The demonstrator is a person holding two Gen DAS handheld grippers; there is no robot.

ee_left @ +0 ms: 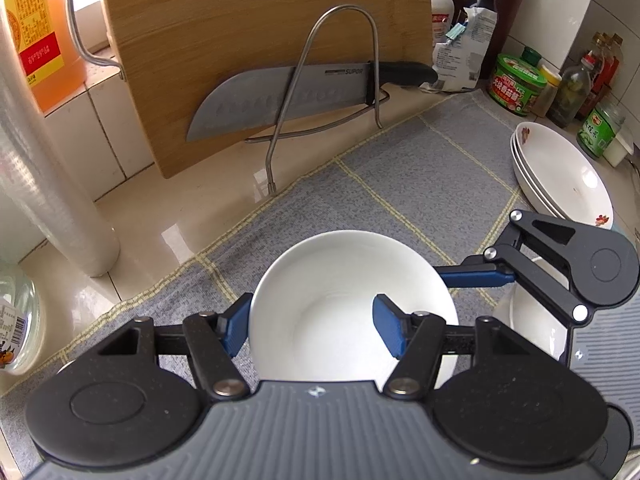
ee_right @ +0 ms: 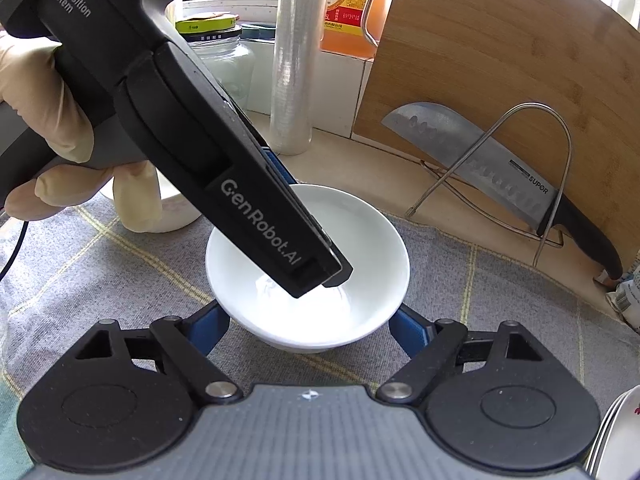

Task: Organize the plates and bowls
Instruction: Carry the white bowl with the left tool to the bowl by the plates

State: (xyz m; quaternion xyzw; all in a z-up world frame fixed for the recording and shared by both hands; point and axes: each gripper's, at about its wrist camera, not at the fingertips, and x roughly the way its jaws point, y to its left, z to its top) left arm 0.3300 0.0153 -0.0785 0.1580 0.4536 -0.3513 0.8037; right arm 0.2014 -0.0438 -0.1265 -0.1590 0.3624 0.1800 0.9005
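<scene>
A white bowl [ee_left: 340, 300] sits on the grey checked mat [ee_left: 400, 168]. My left gripper [ee_left: 316, 330] straddles its rim, one blue finger outside and one inside, with a gap at each pad, open. The bowl also shows in the right wrist view [ee_right: 360, 248], with my right gripper [ee_right: 308, 332] open wide on either side of its near rim. The left gripper's body [ee_right: 248, 200] reaches over the bowl there. The right gripper [ee_left: 496, 276] appears at the bowl's right in the left wrist view. A stack of white flowered plates [ee_left: 560, 172] lies at the right. Another white bowl [ee_left: 536, 320] sits beneath the right gripper.
A bamboo cutting board [ee_left: 248, 40] and a knife [ee_left: 288, 96] stand in a wire rack [ee_left: 340, 80] at the back. A cling-film roll [ee_left: 52, 184], an oil bottle [ee_left: 36, 32], jars and sauce bottles [ee_left: 516, 84] line the counter edges.
</scene>
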